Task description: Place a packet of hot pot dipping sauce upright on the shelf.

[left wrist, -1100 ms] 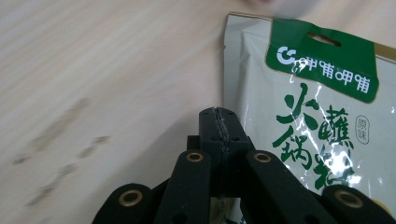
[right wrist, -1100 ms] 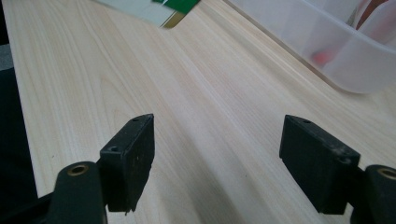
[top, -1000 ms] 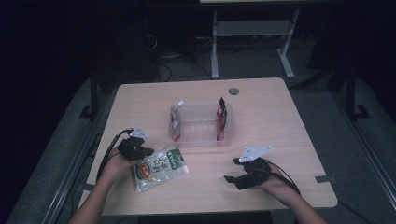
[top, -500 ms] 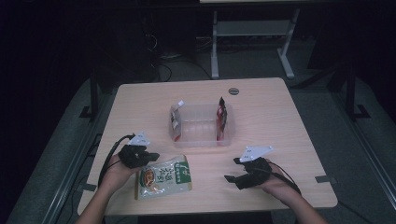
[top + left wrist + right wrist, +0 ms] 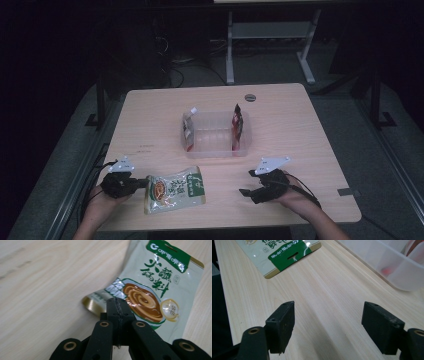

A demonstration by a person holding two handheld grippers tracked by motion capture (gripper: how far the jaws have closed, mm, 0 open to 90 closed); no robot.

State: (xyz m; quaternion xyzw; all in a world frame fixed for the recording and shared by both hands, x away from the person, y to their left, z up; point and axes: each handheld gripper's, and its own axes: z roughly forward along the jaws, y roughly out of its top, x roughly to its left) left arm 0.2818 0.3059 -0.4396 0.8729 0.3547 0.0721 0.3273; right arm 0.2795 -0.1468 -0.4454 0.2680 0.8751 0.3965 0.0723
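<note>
A pale green sauce pouch (image 5: 175, 189) (image 5: 155, 287) with a brown swirl picture lies flat near the table's front edge. My left gripper (image 5: 141, 183) (image 5: 116, 305) meets the pouch's left edge, and its jaws are pressed together on the pouch's bottom seam. Off to the right, my right gripper (image 5: 246, 192) (image 5: 328, 325) hovers low over bare wood, jaws wide apart with nothing between them. The right gripper view looks toward the pouch's green header (image 5: 292, 255). A clear plastic bin (image 5: 215, 150) (image 5: 397, 270) stands mid-table.
Inside the bin a whitish spouted pouch (image 5: 189, 127) leans on the left wall and a dark red pouch (image 5: 236, 126) on the right wall. A round cable grommet (image 5: 250, 97) sits at the table's far side. Dark floor and a table frame lie beyond.
My left gripper has moved down toward the front edge, and the green pouch has slid and turned with it. The right gripper has stayed in place.
</note>
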